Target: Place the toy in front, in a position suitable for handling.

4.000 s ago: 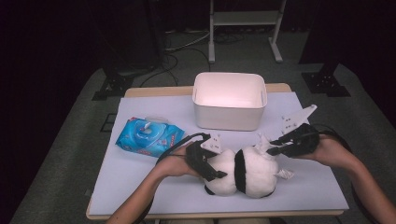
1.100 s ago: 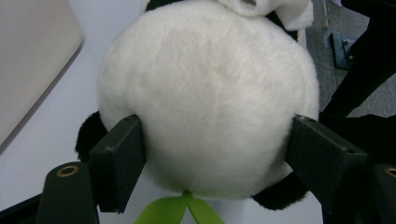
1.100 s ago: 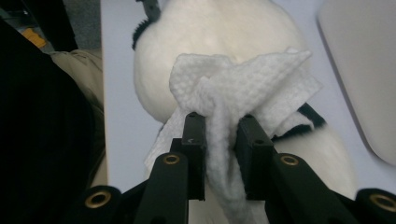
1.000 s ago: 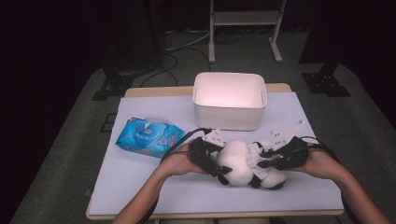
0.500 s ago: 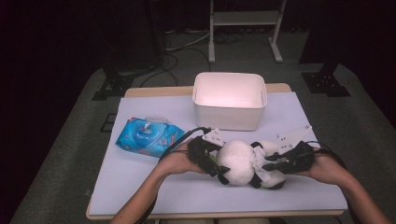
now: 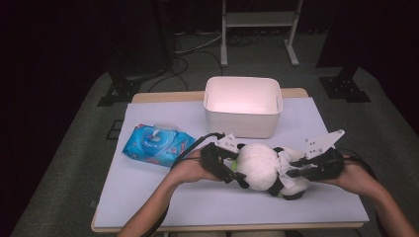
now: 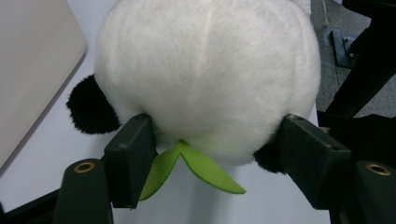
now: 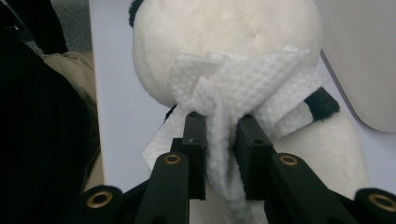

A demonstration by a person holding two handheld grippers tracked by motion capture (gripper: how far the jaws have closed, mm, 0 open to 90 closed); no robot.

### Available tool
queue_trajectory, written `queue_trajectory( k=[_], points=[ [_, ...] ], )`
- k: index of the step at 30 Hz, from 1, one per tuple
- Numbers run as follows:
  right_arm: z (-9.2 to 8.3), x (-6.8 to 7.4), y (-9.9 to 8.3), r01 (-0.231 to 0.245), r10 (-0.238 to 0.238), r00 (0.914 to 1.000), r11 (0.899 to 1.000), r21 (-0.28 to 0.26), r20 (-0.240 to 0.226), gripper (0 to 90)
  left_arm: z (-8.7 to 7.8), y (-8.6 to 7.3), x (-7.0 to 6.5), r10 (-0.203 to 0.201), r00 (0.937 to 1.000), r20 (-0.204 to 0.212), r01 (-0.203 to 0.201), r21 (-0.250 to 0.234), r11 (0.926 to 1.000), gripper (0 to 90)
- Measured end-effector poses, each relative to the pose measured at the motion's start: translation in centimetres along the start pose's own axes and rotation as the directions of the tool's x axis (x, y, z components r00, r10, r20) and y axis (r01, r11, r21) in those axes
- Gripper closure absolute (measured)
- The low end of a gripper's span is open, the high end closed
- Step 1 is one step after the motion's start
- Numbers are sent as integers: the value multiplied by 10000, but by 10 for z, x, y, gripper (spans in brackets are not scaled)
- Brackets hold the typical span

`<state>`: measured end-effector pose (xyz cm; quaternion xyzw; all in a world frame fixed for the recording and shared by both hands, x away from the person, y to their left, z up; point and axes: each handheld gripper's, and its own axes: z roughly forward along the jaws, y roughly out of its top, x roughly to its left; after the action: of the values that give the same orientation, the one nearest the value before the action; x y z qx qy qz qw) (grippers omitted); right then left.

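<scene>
Plush panda (image 6: pixel 262 168) face hidden between both tools

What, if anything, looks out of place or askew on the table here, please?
Nothing is spilled or damaged. The panda plush lies on its side, the left gripper around its head while the right gripper presses a bunched wet wipe on it. The wipes pack lies skewed.

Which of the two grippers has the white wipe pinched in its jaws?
The right gripper: a bunched white wipe is pinched between its jaws. The left gripper straddles the plush panda's head instead.
</scene>
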<state>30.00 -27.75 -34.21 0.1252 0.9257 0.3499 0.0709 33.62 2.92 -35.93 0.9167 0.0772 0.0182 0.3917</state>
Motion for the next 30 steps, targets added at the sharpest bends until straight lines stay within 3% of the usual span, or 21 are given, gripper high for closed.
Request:
queue_trajectory(
  k=[7,12,30],
  points=[
    [0,6,9,255,-254,9997,9987,-452,28,752,-2,3,-1,-12,10000,31,12,-198,9998,322],
    [5,12,24,616,-618,9981,9975,-353,-53,752,-3,6,-2,17,10000,-65,-17,-27,10000,322],
    [24,29,78,1769,-1781,9829,9838,-296,-457,752,-1,14,-4,-94,10000,-28,94,-150,9998,322]
  ],
)
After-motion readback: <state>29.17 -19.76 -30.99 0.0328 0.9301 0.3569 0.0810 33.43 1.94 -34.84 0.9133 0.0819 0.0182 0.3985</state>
